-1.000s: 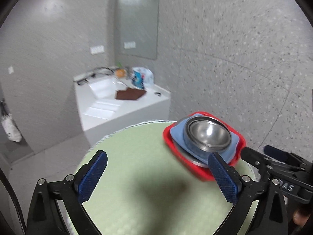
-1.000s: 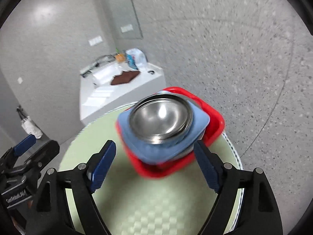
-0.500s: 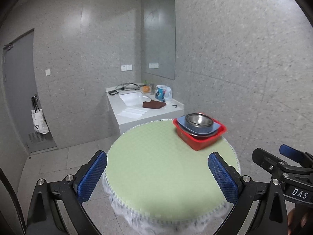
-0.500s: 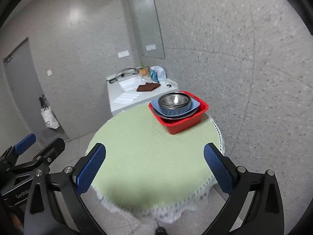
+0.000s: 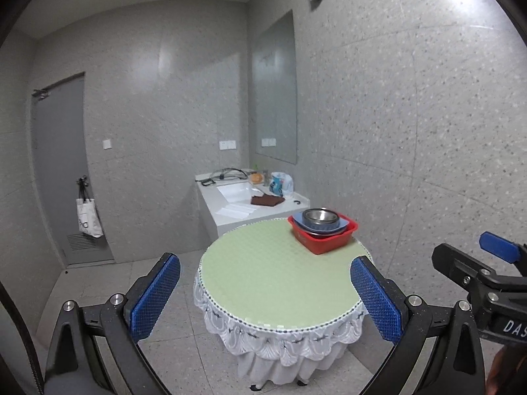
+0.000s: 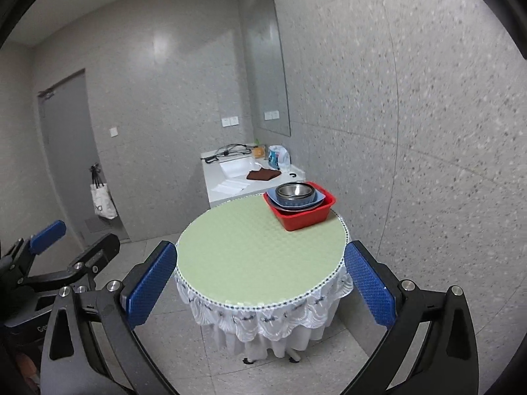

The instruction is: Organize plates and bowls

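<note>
A red square basin (image 5: 324, 238) (image 6: 301, 212) sits at the far right edge of a round green-topped table (image 5: 276, 273) (image 6: 253, 247). Inside it lies a stack: a blue square plate (image 5: 342, 222) (image 6: 318, 197) with a steel bowl (image 5: 321, 216) (image 6: 294, 190) on top. My left gripper (image 5: 265, 296) is open and empty, held well back from the table. My right gripper (image 6: 258, 284) is open and empty too, also back from the table. Each gripper shows at the edge of the other's view.
The table has a white lace skirt (image 6: 263, 316) and stands on a tiled floor near a speckled grey wall. Behind it is a white sink counter (image 5: 243, 204) with a brown cloth and bottles. A grey door (image 5: 59, 171) with a hanging bag is at the left.
Both grippers have pulled far back and up from the basin. The stack, close up a second ago, is now small at the table's far side. Both stay open and empty.
</note>
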A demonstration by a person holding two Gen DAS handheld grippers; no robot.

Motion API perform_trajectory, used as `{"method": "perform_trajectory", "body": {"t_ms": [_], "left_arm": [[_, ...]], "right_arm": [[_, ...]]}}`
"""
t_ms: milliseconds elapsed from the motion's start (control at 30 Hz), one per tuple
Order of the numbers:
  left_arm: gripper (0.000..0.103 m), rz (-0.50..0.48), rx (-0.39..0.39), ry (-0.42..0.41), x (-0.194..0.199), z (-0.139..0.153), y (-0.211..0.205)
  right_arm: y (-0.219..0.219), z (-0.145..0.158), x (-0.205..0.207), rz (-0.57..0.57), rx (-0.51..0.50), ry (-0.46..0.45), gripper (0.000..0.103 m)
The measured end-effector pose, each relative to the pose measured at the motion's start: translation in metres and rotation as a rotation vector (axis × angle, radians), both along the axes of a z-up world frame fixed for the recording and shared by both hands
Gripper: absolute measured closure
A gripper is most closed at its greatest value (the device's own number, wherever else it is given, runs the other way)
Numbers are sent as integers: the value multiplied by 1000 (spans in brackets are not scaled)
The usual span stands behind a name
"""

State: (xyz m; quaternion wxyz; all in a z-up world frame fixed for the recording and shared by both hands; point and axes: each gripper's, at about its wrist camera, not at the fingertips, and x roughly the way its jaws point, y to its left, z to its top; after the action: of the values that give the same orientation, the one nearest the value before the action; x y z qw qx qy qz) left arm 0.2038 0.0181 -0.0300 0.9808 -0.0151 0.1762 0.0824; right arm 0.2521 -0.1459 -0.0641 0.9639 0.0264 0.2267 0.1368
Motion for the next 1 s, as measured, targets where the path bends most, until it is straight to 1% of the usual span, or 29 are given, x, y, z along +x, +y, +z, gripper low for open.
{"method": "perform_trajectory", "body": {"t_ms": [200,233,467,600,700,900,1000], "left_arm": [[1,63,-6,-37,-67,4,-47],[1,70,-6,-37,-73,4,-53],[1,72,-13,-39,-123,5,-92],[1,55,-22,-28,-133,7,-98],[1,43,-19,-32,-131,12,-95],[1,21,-11,-54,-136,18,-86],[1,3,-17,-60,-137,15,-83]], "right_arm": [[-25,11,-49,32,-20,-36,0],[-29,13,-56,36,-24,-42,0],[-52,19,-99,30,-27,-52,0],[-59,22,-115,12,-31,-59,0],[-61,22,-125,-4,-32,-67,0],[-54,27,-138,-40,-40,-101,0],[-50,30,-143,-61,-52,-120,0]]}}
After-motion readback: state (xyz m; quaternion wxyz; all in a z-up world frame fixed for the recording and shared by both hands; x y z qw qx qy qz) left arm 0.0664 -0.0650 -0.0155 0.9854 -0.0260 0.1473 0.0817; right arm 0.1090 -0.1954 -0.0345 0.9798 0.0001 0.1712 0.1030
